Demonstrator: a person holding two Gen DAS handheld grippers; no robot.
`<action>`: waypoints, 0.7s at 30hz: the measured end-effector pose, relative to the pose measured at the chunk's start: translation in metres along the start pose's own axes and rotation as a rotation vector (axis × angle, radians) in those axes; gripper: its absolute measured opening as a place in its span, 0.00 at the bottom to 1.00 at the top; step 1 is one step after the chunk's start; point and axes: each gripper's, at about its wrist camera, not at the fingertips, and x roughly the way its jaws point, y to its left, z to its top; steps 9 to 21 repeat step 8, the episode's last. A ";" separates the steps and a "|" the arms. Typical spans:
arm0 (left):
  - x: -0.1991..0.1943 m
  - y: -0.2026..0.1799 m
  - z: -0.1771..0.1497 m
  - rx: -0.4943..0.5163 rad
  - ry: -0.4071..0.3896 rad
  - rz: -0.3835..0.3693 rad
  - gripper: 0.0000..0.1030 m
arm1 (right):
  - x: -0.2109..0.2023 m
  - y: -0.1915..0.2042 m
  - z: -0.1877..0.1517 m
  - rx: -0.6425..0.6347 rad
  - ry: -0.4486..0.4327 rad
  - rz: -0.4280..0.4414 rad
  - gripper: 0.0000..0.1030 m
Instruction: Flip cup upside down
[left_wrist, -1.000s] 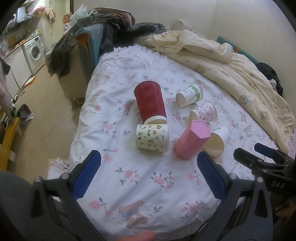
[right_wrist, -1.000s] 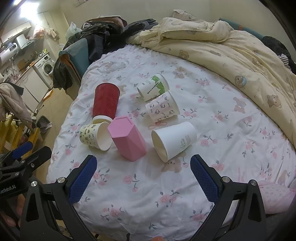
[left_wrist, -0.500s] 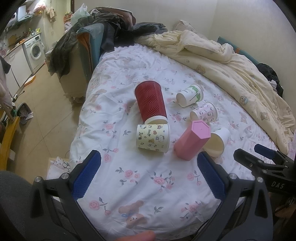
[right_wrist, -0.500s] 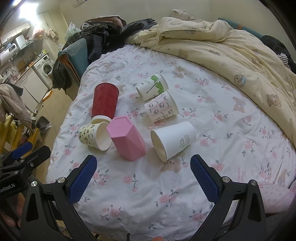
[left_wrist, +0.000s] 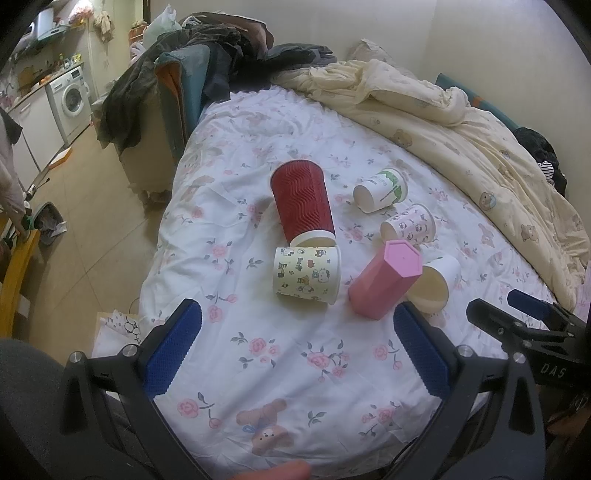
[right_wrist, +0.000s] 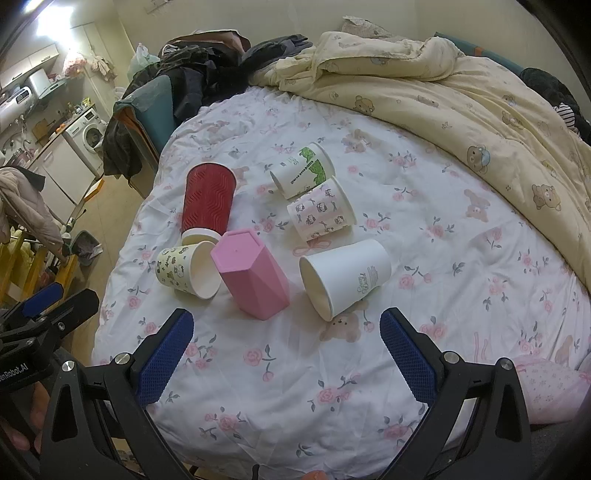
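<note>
Left wrist view: the left gripper (left_wrist: 295, 347) is held wide apart above the floral bedsheet (left_wrist: 295, 354); a pink hexagonal plastic cup (left_wrist: 384, 282) is seen beyond it, bottom up.

Right wrist view: the right gripper (right_wrist: 286, 350) is spread wide, gripping nothing; the pink cup (right_wrist: 253, 271) is flanked by a cartoon-printed paper cup (right_wrist: 186, 271) and a plain white paper cup (right_wrist: 343, 278), both lying on their sides.

Cups (right_wrist: 258, 229) clustered on bed (right_wrist: 461, 258), quilt (right_wrist: 461, 85) behind.

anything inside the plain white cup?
The white cup lies on its side on the bed, mouth toward the right tongs. The visible inner wall looks bare; the bottom is in shadow and cannot be seen.
</note>
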 end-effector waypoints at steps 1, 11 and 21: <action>0.000 0.000 0.000 -0.001 0.001 0.000 1.00 | 0.000 0.000 0.000 0.000 0.001 0.000 1.00; 0.000 0.002 -0.001 -0.005 -0.001 -0.010 1.00 | 0.000 0.000 0.000 0.000 0.000 0.000 1.00; 0.000 0.002 -0.001 -0.005 -0.001 -0.010 1.00 | 0.000 0.000 0.000 0.000 0.000 0.000 1.00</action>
